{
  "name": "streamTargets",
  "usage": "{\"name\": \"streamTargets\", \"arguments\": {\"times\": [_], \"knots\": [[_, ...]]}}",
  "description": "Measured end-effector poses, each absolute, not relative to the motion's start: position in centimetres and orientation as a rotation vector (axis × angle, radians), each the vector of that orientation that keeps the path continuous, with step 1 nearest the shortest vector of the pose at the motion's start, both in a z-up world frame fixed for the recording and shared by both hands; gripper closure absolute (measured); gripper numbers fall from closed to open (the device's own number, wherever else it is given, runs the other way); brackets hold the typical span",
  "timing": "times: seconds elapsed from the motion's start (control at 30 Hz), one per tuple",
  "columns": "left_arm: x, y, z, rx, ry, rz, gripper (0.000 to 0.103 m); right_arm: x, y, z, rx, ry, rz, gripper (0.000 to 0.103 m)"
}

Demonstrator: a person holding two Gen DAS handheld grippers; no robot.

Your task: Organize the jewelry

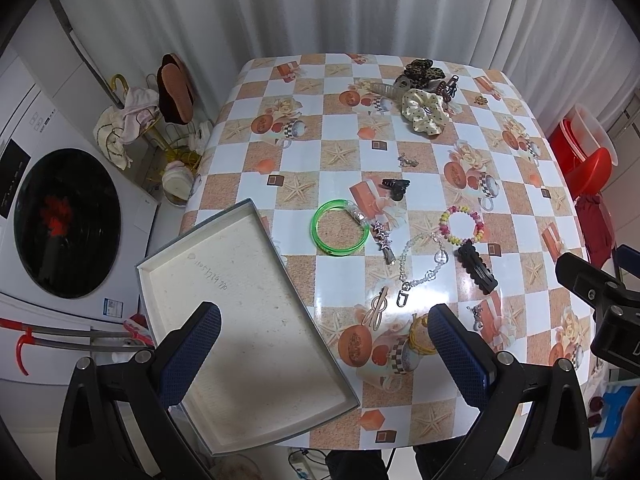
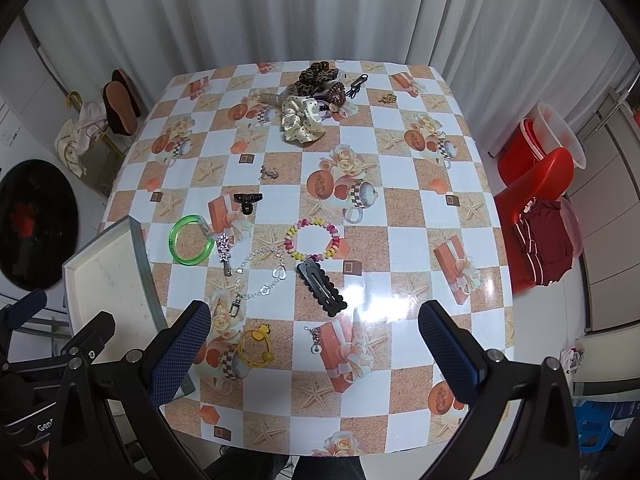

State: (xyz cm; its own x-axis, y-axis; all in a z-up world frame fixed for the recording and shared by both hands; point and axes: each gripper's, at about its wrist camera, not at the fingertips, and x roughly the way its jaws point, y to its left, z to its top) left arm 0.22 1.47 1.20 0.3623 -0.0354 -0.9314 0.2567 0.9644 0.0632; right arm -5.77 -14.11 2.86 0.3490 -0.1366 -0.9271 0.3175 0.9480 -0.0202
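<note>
- Two tools hover with jaws wide and empty: the left tool [image 1: 324,332] above the tray [image 1: 256,320], the right tool [image 2: 314,330] above the table [image 2: 400,240].
- Jewelry lies scattered beside the empty tray; I would start with the nearest piece, the yellow hair tie [image 2: 254,346].
- Pinch low across its band, since thin pieces slip.

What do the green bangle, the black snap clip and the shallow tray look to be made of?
Green bangle: translucent glossy plastic or resin; the tablecloth shows through its rim.
Black snap clip: scalloped dark body, probably fabric-covered or painted metal, with grey metal-looking bars at its middle.
Shallow tray: likely cardboard; matte off-white inside, speckled, with handwritten digits.
</note>
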Motion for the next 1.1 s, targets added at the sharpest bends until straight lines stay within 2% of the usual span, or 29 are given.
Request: {"name": "streamTargets", "arguments": {"times": [1.1], "knots": [[0.29, 1.66, 1.24, 0.209, 1.189, -0.19, 0.0, -5.97, -14.01, 3.04, 0.171, 1.177, -0.294, 0.0]]}}
